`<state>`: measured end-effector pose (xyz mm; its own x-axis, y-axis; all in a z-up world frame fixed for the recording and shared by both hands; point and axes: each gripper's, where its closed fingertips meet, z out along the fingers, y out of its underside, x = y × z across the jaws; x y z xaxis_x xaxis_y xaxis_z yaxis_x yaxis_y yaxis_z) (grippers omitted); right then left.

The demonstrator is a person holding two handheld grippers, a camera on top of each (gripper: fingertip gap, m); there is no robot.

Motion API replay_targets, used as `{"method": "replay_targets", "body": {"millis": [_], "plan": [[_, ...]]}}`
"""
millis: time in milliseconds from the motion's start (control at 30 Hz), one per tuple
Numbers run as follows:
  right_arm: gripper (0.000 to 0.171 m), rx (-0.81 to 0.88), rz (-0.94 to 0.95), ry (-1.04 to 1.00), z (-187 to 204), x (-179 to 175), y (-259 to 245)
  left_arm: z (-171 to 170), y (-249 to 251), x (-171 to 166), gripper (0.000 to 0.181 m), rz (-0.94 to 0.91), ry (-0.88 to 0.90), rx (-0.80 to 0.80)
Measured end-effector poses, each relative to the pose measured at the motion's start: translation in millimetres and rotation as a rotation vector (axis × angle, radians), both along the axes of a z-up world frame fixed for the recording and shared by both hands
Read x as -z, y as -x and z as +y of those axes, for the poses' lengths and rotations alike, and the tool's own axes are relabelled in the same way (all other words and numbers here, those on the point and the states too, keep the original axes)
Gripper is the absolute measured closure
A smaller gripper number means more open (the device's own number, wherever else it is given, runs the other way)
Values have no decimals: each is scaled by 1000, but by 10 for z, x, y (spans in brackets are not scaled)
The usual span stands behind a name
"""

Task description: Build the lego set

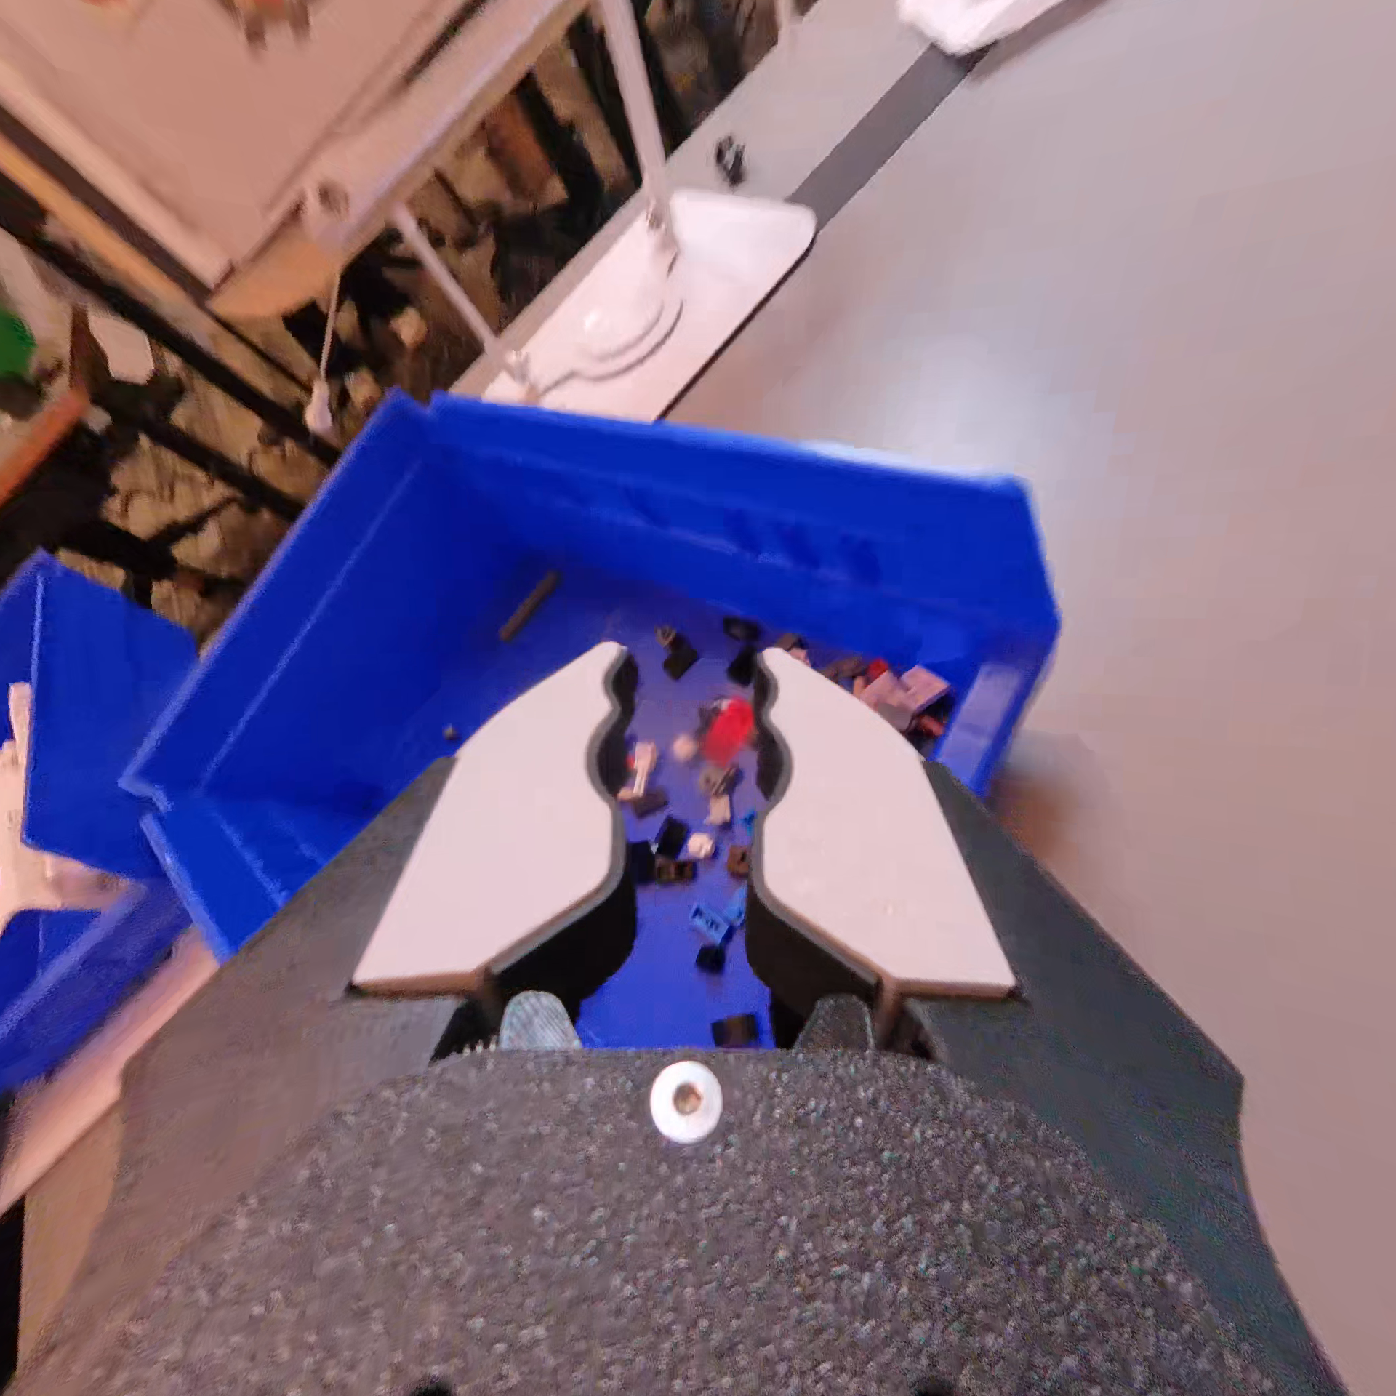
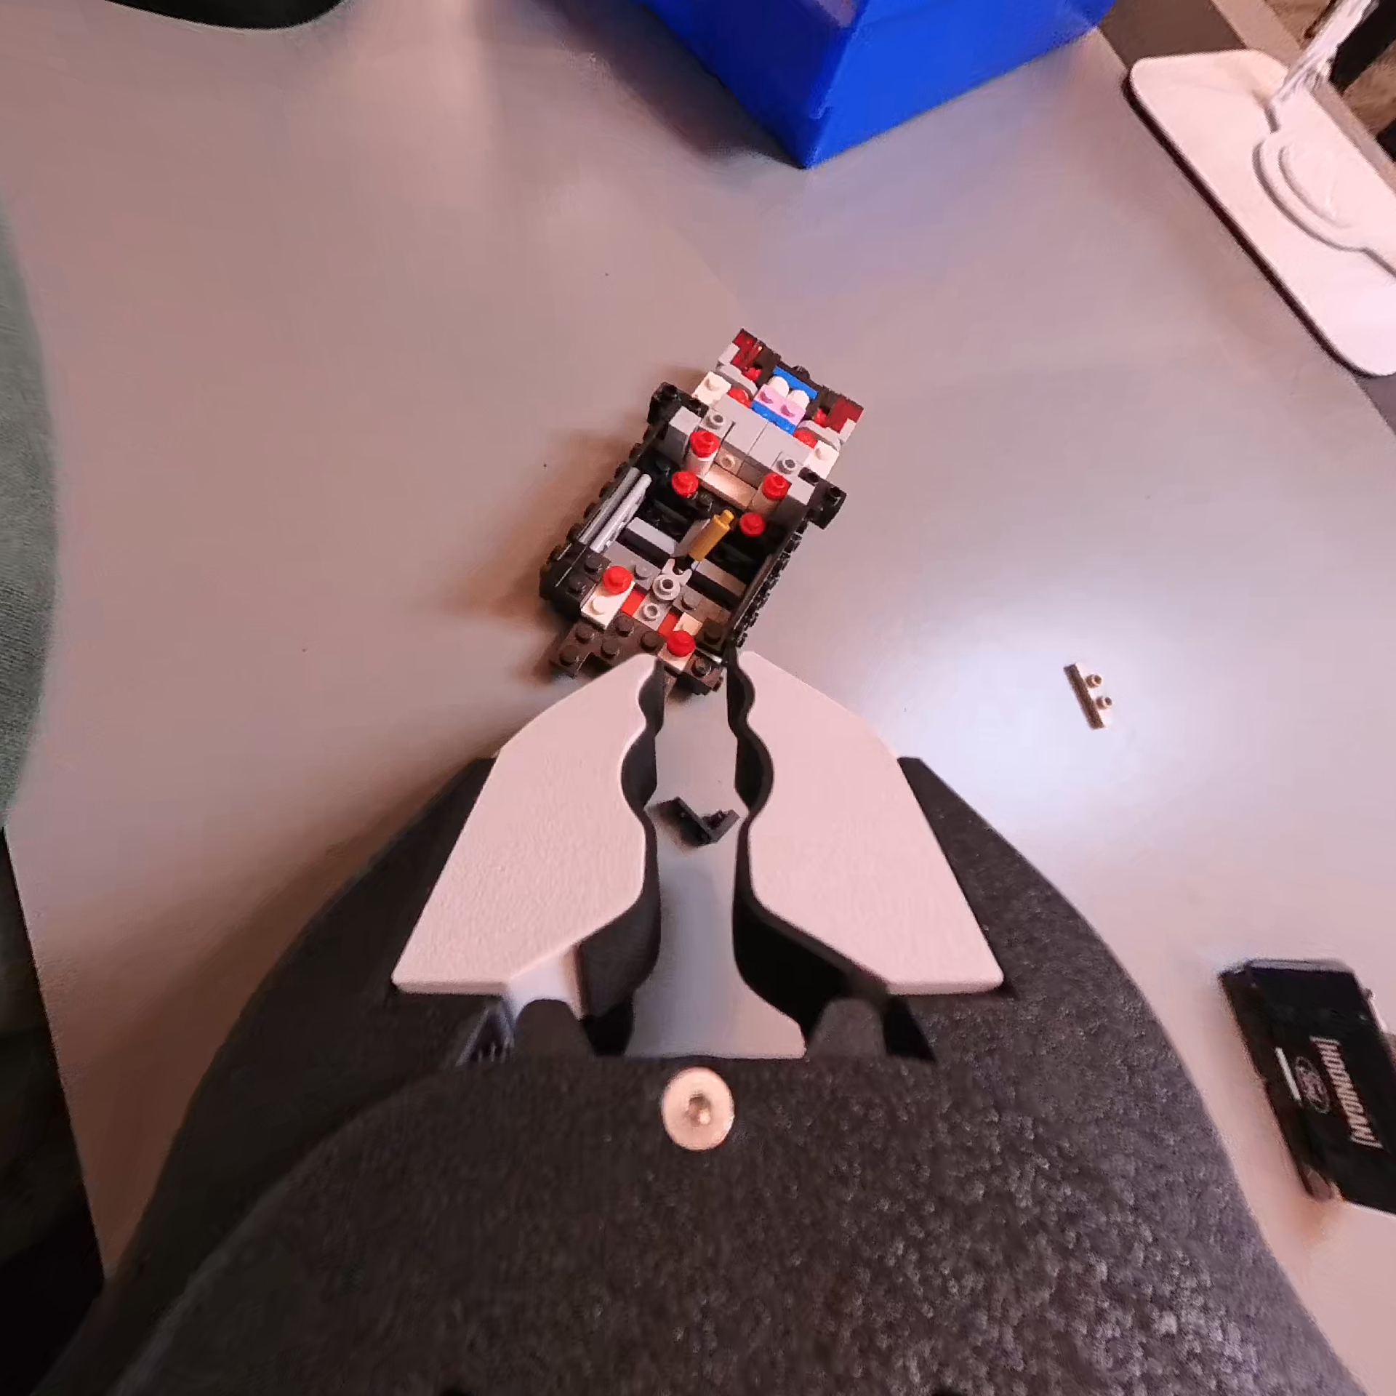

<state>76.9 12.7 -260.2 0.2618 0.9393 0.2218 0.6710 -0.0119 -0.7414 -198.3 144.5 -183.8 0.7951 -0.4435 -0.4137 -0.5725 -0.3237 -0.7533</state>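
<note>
In the left wrist view my left gripper (image 1: 691, 653) hangs open over a blue bin (image 1: 680, 453) holding several loose lego pieces, among them a red piece (image 1: 729, 729). Nothing sits between its pads. In the right wrist view a partly built lego car (image 2: 702, 498) in black, grey and white with red studs stands on the grey table (image 2: 302, 378). My right gripper (image 2: 695, 665) is open, with its fingertips over the car's near end. A small black bracket piece (image 2: 702, 819) lies on the table between its fingers, touching neither.
A small grey plate (image 2: 1091, 695) lies on the table to the right of the car. A black box (image 2: 1322, 1073) sits at the right edge. A blue bin corner (image 2: 869, 68) and a white stand base (image 2: 1284, 189) are beyond. A second blue bin (image 1: 75, 680) stands to the left. The grippers' ends are close to 30 cm from one another.
</note>
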Motion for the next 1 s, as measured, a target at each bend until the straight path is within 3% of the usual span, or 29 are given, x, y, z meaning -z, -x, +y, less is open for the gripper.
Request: {"method": "replay_targets", "body": {"millis": [100, 167, 400, 467, 500, 567, 633, 833, 1000], "plan": [[156, 0, -27, 16, -4, 19, -30, 9, 108, 93, 128, -13, 26, -25], [155, -3, -83, 22, 8, 35, -115, 0, 113, 96, 124, -9, 17, -16], [147, -32, -284, 131, -22, 235, -351, -42, -78, -1, 126, 8, -69, 91], [157, -29, -306, 132, 1, 253, -349, -79, -174, -52, 130, 24, -105, 136], [167, -33, -326, 128, 16, 266, -362, -121, -255, -82, 135, 27, -125, 179], [168, -31, -335, 108, 73, 263, -375, -286, -514, -113, 148, 23, -147, 332], [168, -9, -326, 90, 163, 247, -395, -474, -782, -83, 150, 12, -143, 470], [168, 84, -176, 45, 516, 55, -364, -1142, -1414, 421, 158, -2, 118, 846], [168, 90, -39, 95, 695, -17, -218, -1500, -1791, 733, 158, 0, 246, 973]]}}
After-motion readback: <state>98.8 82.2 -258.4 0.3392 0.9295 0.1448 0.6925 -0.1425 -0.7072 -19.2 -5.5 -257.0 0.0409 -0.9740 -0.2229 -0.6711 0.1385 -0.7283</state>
